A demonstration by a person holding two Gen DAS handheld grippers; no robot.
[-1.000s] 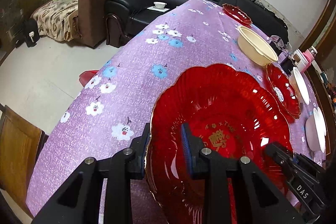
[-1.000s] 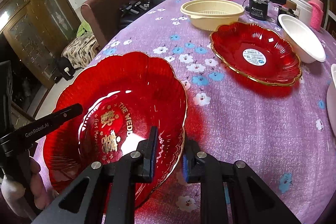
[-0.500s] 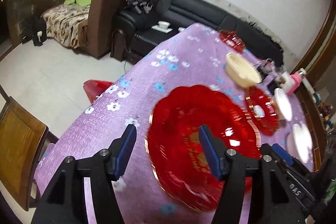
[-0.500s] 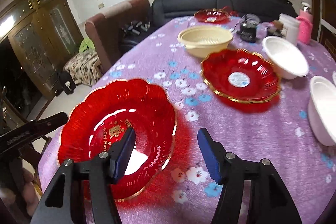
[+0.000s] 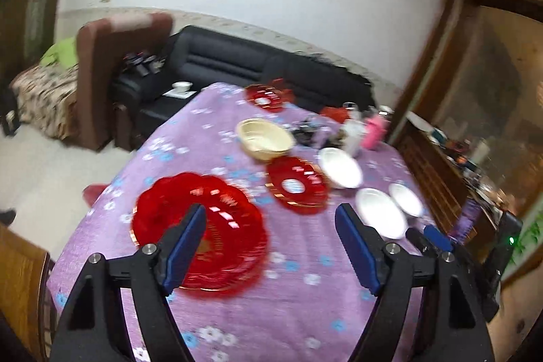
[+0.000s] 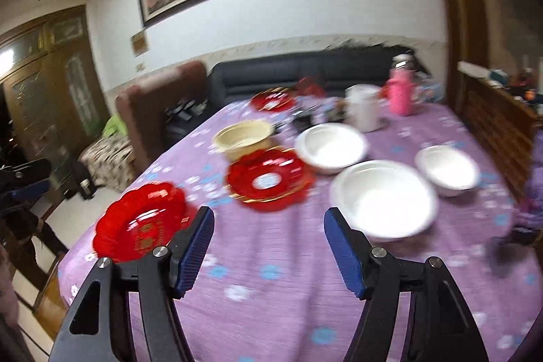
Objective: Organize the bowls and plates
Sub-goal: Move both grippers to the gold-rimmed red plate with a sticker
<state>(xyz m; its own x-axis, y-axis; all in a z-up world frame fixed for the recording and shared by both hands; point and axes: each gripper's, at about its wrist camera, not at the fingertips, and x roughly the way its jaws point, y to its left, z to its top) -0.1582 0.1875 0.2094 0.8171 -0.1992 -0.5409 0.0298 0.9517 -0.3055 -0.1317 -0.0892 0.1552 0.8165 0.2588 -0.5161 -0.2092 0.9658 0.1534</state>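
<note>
Plates and bowls: spread over the desk (image 6: 305, 294) with its purple flowered cloth.
Large red plate (image 5: 198, 231): lies flat near the near-left corner of the desk, apart from both tools; likely thin glossy plastic, light, stiff, slippery on its scalloped rim.
Smaller red plate (image 6: 269, 178): sits mid-desk, just in front of the cream bowl (image 6: 242, 138); same glossy make, so probably the same handling.
White bowls (image 6: 383, 199): three on the right side, near one another; they look light, though whether plastic or ceramic I cannot tell.
Where to take hold: pinch the rim edge, pads above and below the lip, since the wells are too wide to span.
Left hand-held gripper (image 5: 271, 246): jaws wide and opening, nothing between them.
Right hand-held gripper (image 6: 268, 246): jaws wide and opening, empty, above the cloth.
Risk: a shallow pinch on a slick rim may slip.
</note>
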